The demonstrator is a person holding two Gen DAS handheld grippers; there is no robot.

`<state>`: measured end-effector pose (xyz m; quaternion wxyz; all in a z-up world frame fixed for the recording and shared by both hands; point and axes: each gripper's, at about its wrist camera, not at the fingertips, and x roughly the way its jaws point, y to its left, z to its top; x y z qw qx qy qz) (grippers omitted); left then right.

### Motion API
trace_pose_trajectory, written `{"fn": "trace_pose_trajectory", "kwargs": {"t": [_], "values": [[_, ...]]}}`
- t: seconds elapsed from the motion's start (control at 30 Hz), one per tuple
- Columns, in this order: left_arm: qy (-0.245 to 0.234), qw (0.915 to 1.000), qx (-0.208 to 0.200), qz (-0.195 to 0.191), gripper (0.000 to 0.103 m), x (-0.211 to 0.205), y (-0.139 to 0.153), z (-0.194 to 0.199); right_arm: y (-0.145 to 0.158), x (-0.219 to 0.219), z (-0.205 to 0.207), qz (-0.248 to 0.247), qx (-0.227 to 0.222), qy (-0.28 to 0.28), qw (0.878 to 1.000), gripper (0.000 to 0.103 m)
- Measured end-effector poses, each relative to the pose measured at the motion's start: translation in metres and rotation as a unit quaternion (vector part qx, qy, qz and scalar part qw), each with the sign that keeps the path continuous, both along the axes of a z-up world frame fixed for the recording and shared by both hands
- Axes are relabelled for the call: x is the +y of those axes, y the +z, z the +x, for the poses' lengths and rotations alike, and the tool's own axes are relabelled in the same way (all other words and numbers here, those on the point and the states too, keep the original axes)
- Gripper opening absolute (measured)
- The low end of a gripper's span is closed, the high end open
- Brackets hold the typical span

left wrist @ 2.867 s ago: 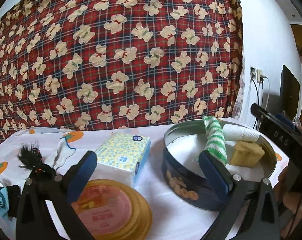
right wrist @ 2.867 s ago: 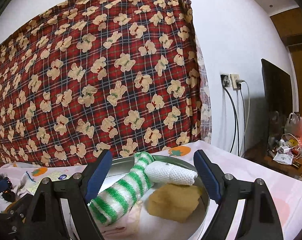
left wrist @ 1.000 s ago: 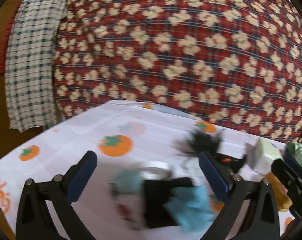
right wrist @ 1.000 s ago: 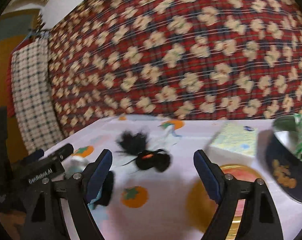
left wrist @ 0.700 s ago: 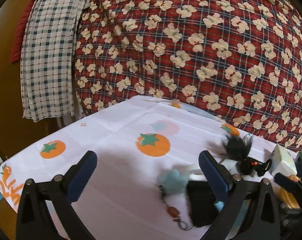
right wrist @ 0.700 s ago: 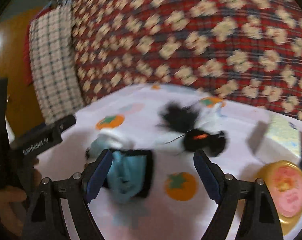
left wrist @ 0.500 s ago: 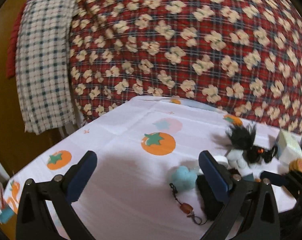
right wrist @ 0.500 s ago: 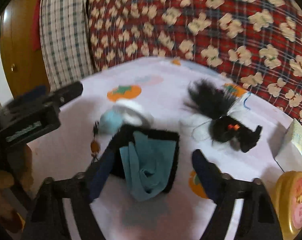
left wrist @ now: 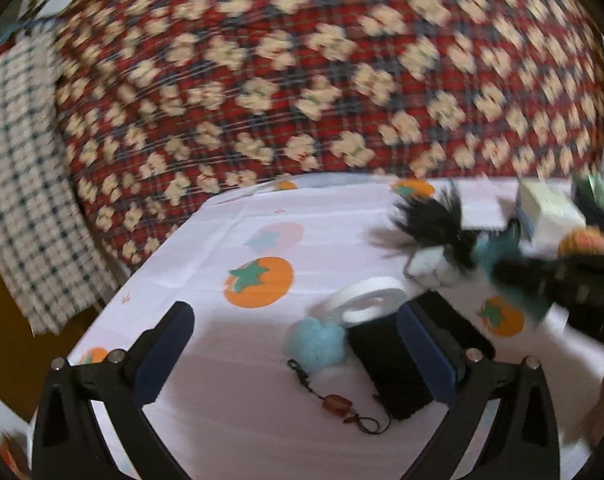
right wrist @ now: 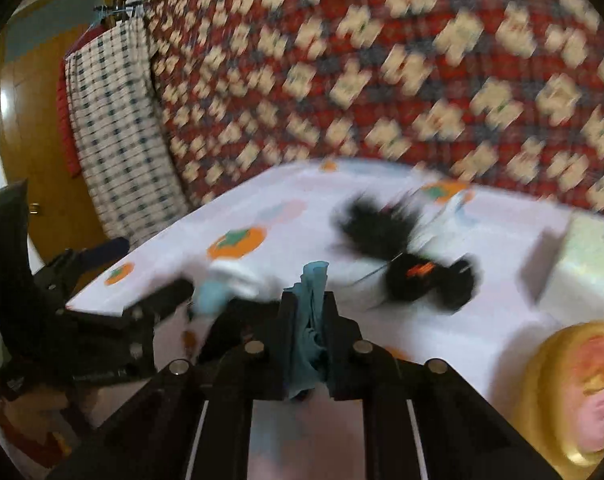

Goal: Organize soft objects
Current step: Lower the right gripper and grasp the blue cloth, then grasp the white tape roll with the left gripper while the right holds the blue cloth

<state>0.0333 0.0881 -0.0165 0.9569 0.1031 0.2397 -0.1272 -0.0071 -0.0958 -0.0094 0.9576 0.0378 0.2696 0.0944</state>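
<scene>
My right gripper is shut on a teal cloth, which sticks up between its jaws; in the left wrist view the cloth hangs blurred at the right, lifted off the table. My left gripper is open and empty, low over the table, with a light blue pompom keychain and a black folded cloth between its fingers. A black furry toy lies further back on the table.
A white tape roll lies behind the pompom. A tissue pack and a yellow round lid sit to the right. The table's left edge drops off near a checked towel.
My right gripper has closed on the teal cloth and lifted it off the black cloth. Both grippers swung left from the tin to this end of the table.
</scene>
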Motion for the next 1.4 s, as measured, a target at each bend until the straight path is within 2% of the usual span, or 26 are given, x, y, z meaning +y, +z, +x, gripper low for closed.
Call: {"fn": "trace_pose_trajectory", "kwargs": {"t": [0.13, 0.23, 0.3, 0.37, 0.43, 0.5, 0.53, 0.7, 0.83, 0.97, 1.17, 1.23, 1.3, 1.33, 1.4], "values": [[-0.049, 0.9965, 0.01, 0.067, 0.103, -0.021, -0.005, 0.009, 0.006, -0.01, 0.0, 0.009, -0.009, -0.015, 1.0, 0.013], [-0.045, 0.9905, 0.006, 0.13, 0.102, -0.034, -0.01, 0.022, 0.007, -0.012, 0.005, 0.012, -0.003, -0.019, 1.0, 0.013], [-0.043, 0.9895, 0.008, 0.138, 0.102, -0.037, -0.011, 0.029, 0.006, -0.011, 0.006, 0.007, -0.003, -0.02, 1.0, 0.013], [-0.047, 0.9904, 0.013, 0.13, 0.102, -0.039, -0.009, 0.038, 0.005, -0.01, 0.006, 0.006, -0.002, -0.018, 1.0, 0.013], [-0.044, 0.9898, 0.018, 0.135, 0.095, -0.042, -0.012, 0.045, 0.003, -0.01, 0.004, 0.004, 0.0, -0.018, 1.0, 0.013], [-0.043, 0.9883, 0.028, 0.144, 0.08, -0.044, -0.017, 0.053, 0.003, -0.011, 0.004, 0.003, 0.0, -0.017, 1.0, 0.013], [-0.049, 0.9873, 0.043, 0.145, 0.078, -0.045, -0.02, 0.057, 0.003, -0.011, 0.004, 0.003, 0.0, -0.018, 1.0, 0.013], [-0.072, 0.986, 0.08, 0.128, 0.077, -0.044, -0.027, 0.068, 0.001, -0.011, 0.005, 0.006, 0.004, -0.02, 1.0, 0.013], [-0.059, 0.9879, 0.115, 0.085, 0.078, -0.037, -0.024, 0.087, 0.002, -0.012, 0.005, 0.006, 0.002, -0.021, 1.0, 0.013], [-0.05, 0.9869, 0.138, 0.068, 0.096, -0.041, -0.022, 0.097, 0.001, -0.013, 0.007, 0.008, 0.005, -0.024, 1.0, 0.013], [-0.036, 0.9781, 0.194, 0.068, 0.098, -0.064, -0.04, 0.114, 0.003, -0.014, 0.007, 0.003, 0.003, -0.031, 1.0, 0.013], [-0.029, 0.9764, 0.211, 0.037, 0.092, -0.058, -0.042, 0.124, 0.003, -0.016, 0.008, 0.006, 0.004, -0.033, 0.999, 0.013], [-0.026, 0.9722, 0.233, -0.01, 0.073, -0.048, -0.044, 0.129, 0.003, -0.018, 0.008, 0.01, 0.004, -0.035, 0.999, 0.013], [-0.023, 0.9748, 0.222, -0.002, 0.065, -0.048, -0.043, 0.127, 0.003, -0.018, 0.008, 0.012, 0.004, -0.036, 0.999, 0.013], [-0.035, 0.9766, 0.212, -0.005, 0.064, -0.049, -0.041, 0.119, 0.004, -0.019, 0.008, 0.013, 0.003, -0.037, 0.999, 0.013]]}}
